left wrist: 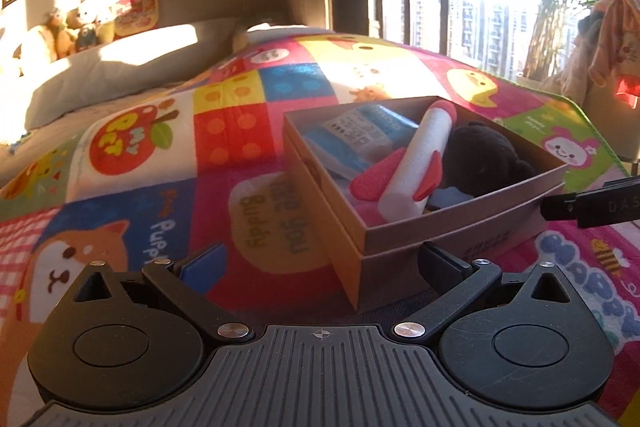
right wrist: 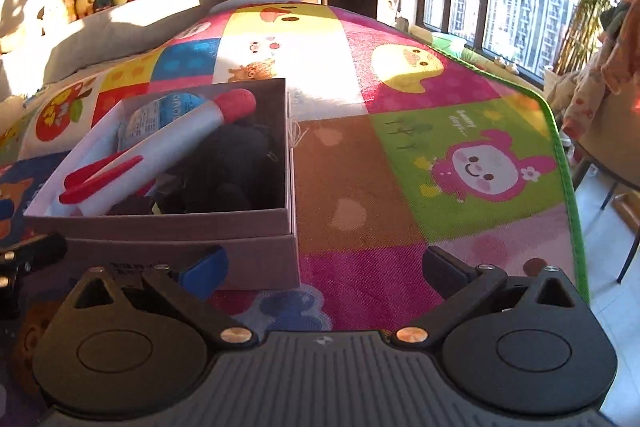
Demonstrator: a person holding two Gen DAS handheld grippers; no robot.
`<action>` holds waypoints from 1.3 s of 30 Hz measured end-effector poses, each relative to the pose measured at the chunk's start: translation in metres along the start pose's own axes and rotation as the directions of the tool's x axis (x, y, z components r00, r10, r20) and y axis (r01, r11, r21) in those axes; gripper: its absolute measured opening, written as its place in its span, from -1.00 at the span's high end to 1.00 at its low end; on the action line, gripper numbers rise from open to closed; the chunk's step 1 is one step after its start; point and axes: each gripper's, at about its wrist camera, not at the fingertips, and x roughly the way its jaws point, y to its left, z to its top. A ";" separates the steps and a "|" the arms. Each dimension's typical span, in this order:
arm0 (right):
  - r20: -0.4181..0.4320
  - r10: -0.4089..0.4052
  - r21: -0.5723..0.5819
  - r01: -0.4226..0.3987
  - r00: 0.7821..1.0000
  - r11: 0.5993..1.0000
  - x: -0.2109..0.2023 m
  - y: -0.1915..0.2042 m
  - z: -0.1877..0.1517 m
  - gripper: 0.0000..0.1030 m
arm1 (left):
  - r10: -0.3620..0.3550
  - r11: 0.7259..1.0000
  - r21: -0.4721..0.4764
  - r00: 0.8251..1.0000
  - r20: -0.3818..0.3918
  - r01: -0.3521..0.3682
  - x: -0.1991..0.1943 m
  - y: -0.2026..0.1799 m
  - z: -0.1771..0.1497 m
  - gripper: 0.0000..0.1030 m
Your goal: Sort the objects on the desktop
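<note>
While both tongs tilt downward with jaws spread and empty, the left gripper (left wrist: 320, 263) faces the box (left wrist: 404, 247); the right gripper (right wrist: 324, 267) has it front-left.

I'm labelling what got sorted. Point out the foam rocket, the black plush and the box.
foam rocket (left wrist: 420, 163), left wrist view, white body.
black plush (right wrist: 236, 163), right wrist view, its middle.
box (right wrist: 160, 227), right wrist view, near wall.

Black left tool (left wrist: 320, 261) and right tool (right wrist: 323, 269), each with ribbed grey base. Round black discs, silver screws. One blue-padded finger (right wrist: 204, 267), one black.
</note>
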 end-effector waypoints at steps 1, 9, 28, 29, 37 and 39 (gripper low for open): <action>-0.003 0.003 0.018 -0.003 1.000 1.000 0.001 -0.001 0.000 -1.00 | 0.014 1.000 -0.013 1.000 -0.012 -0.014 -0.003 0.001 -0.003 -1.00; -0.080 0.135 -0.099 -0.143 0.988 0.985 -0.033 0.026 -0.048 -1.00 | 0.020 0.994 -0.102 0.988 -0.153 -0.036 -0.037 -0.015 -0.046 -1.00; -0.033 0.085 -0.093 -0.088 0.996 0.992 -0.015 0.024 -0.056 -1.00 | 0.153 0.973 -0.148 0.975 -0.159 -0.177 -0.017 -0.032 -0.041 -1.00; -0.025 0.088 -0.090 -0.090 0.996 0.992 -0.016 0.023 -0.057 -1.00 | 0.153 0.973 -0.147 0.975 -0.160 -0.177 -0.017 -0.032 -0.041 -1.00; -0.023 0.088 -0.090 -0.090 0.996 0.992 -0.016 0.023 -0.057 -1.00 | 0.152 0.973 -0.148 0.975 -0.159 -0.176 -0.018 -0.033 -0.041 -1.00; -0.023 0.088 -0.090 -0.089 0.996 0.992 -0.015 0.023 -0.057 -1.00 | 0.153 0.973 -0.148 0.975 -0.159 -0.177 -0.018 -0.033 -0.041 -1.00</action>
